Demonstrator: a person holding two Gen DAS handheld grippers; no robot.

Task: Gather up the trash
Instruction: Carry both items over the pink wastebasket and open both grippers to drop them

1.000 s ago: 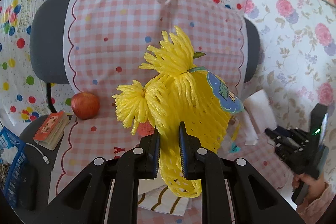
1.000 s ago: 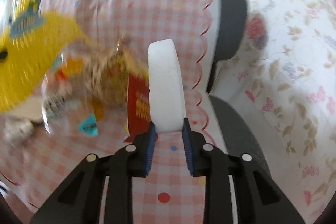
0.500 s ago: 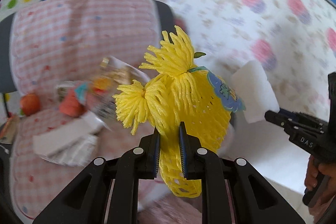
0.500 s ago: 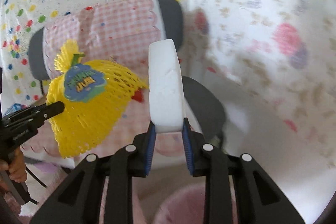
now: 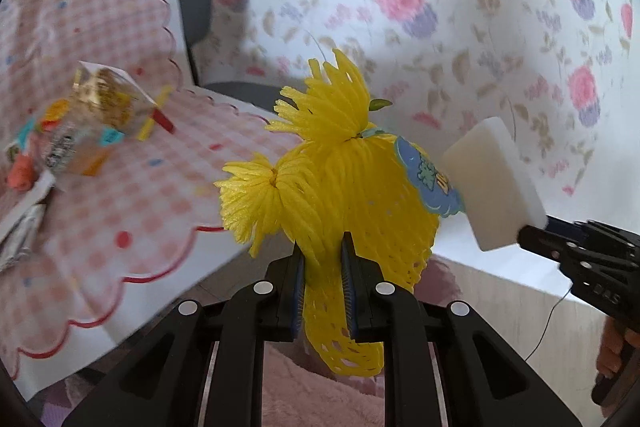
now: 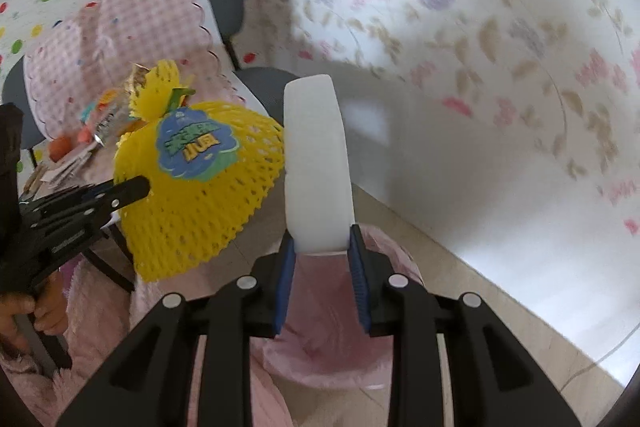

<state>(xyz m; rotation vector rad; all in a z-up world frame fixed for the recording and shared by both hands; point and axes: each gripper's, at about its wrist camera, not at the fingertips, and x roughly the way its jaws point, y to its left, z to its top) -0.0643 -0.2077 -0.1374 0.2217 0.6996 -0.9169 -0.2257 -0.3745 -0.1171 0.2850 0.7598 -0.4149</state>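
The yellow foam net (image 5: 352, 195), a fruit sleeve with tasselled ends and a blue-green label, is pinched near its lower edge in the left gripper (image 5: 323, 267), whose blue-padded jaws are clamped on the mesh so that the net stands upright in front of the camera. Just beside it, touching or nearly touching its label side, is the white foam block (image 6: 316, 163), held on end by its lower part in the right gripper (image 6: 322, 255), jaws closed on both faces. Both grippers are held out side by side in the air, angled downward, with the left one's black body and the person's left hand (image 6: 40, 311) at the left edge of the right wrist view. Directly below the block sits a bin lined with a pink bag (image 6: 320, 339) on the tiled floor. Behind and to the left, a chair draped in a pink checked cloth (image 5: 120, 163) carries more litter, including a clear snack wrapper (image 5: 104, 103); motion blur makes the smaller pieces hard to identify. A flowered sheet (image 5: 440, 7) covers the wall.
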